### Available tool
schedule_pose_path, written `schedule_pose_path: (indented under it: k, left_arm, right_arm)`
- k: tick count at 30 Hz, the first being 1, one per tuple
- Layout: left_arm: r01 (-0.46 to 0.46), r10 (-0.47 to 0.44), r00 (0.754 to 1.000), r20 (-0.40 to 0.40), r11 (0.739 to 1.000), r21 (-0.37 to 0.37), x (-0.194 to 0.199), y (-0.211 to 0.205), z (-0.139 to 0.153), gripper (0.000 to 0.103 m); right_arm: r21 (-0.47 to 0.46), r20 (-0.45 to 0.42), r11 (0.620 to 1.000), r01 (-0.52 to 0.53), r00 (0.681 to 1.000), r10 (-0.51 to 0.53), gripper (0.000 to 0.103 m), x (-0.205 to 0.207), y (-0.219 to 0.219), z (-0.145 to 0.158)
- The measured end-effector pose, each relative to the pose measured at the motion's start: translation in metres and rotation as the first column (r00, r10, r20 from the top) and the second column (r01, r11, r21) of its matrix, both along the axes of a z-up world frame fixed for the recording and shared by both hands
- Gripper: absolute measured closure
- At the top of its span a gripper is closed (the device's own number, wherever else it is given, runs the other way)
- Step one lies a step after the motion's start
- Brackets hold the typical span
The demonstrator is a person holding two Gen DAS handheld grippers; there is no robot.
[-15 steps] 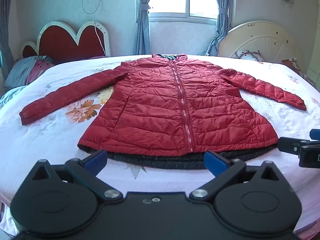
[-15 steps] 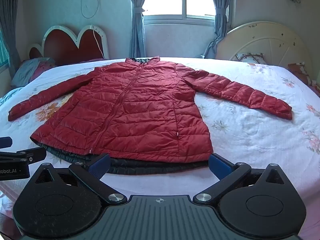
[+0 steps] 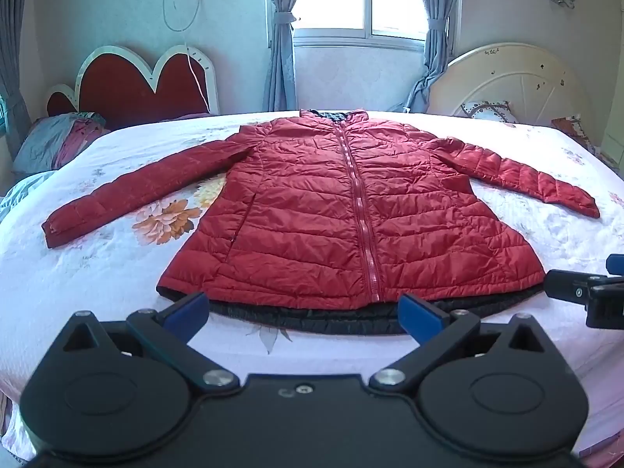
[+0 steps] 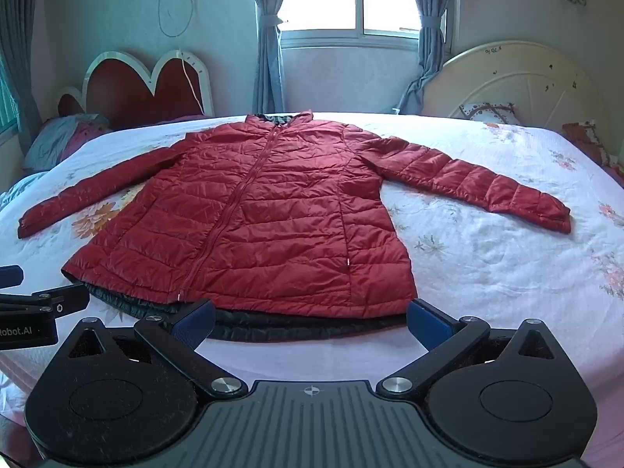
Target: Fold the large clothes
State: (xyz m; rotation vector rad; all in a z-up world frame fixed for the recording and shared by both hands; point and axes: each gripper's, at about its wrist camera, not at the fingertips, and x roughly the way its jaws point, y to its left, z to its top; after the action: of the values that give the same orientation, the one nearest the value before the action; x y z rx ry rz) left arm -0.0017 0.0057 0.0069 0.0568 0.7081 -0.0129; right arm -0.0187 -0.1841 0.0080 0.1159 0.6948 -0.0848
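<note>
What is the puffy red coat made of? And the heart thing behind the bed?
The red coat looks like thin, slightly shiny nylon-type fabric with soft filling: it has stitched puffy rows and crinkly highlights. The heart headboard seems to be padded dark red upholstery in a glossy white frame, perhaps painted wood; it is too far away to be sure.

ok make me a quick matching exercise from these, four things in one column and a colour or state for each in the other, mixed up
Things:
1. jacket
2. jacket lining at the hem
3. heart-shaped headboard
4. left claw

Colour or state:
A. open, holding nothing
B. red panel with a white rim
C. black
D. red, zipped shut, sleeves spread out on the bed

Pairs: 1-D, 2-C, 3-B, 4-A
</note>
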Motion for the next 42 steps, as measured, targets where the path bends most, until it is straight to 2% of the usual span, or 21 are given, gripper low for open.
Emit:
schedule_pose_path:
  k: [42]
  left_arm:
    - [-0.004, 0.004, 1.0, 0.007, 1.0, 0.005, 0.0068, -0.0063, 0.0012, 0.0]
  right_arm:
    - [0.008, 0.014, 1.0, 0.005, 1.0, -0.005, 0.0, -0.0002, -0.0039, 0.0059]
